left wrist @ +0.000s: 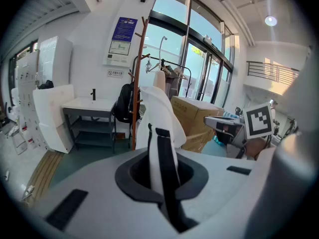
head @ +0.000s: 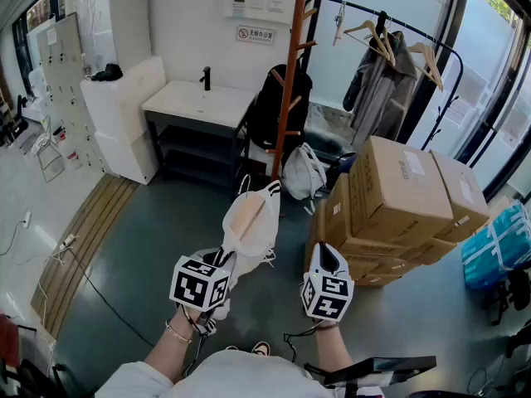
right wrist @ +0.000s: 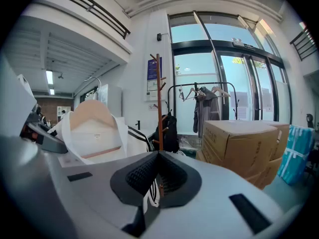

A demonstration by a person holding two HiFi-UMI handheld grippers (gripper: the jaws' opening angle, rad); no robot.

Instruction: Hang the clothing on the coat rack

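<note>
Carrying the jacket [head: 249, 215] toward the rack [head: 290, 81]. Left gripper [left wrist: 160, 148] has its fingers clamped on the cloth; right gripper [right wrist: 158, 158] has its fingers together, apparently empty. Next: step closer, raise the jacket and hook it on.

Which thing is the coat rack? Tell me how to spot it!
Find the white sink table at the back. Right beside it stands the coat rack. It is the only tall orange-brown wooden pole, with short pegs and a black backpack hanging on it.

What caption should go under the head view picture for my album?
Left gripper holds a white garment up before the wooden coat rack, right gripper beside it.
</note>
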